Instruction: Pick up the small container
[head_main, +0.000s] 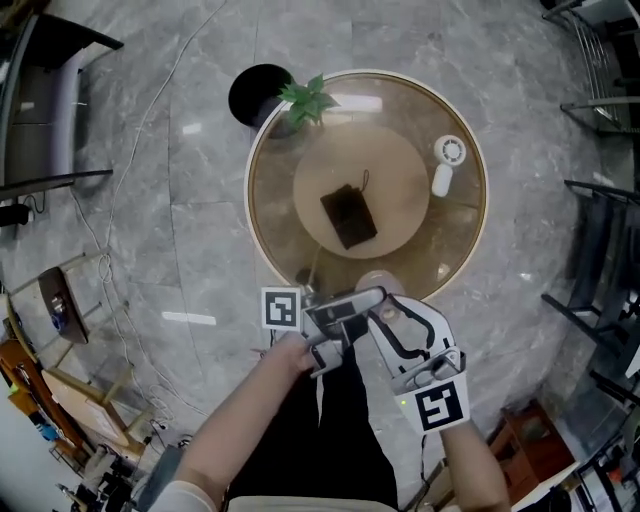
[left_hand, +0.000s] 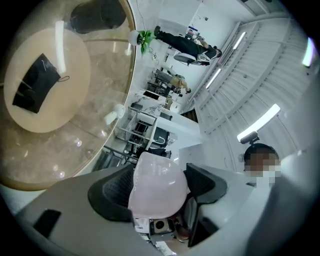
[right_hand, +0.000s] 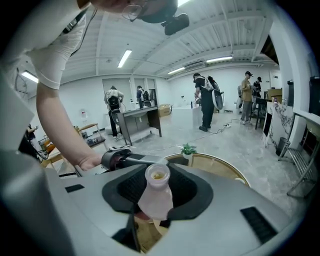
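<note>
My right gripper (right_hand: 157, 192) pinches a small container (right_hand: 155, 196) between its black ribbed pads. The container is frosted pink and flask-shaped, with a narrow open neck. My left gripper (left_hand: 159, 186) stands wider, its ribbed pads close against both sides of the container's rounded bottom. The two meet over the near edge of a round glass table (head_main: 470, 250) with a pale rim. On it sit a flat black pouch (head_main: 349, 215), a white handheld fan (head_main: 447, 160) and a leafy potted plant (head_main: 305, 100). Grey marble floor (head_main: 180, 180) lies around the table.
</note>
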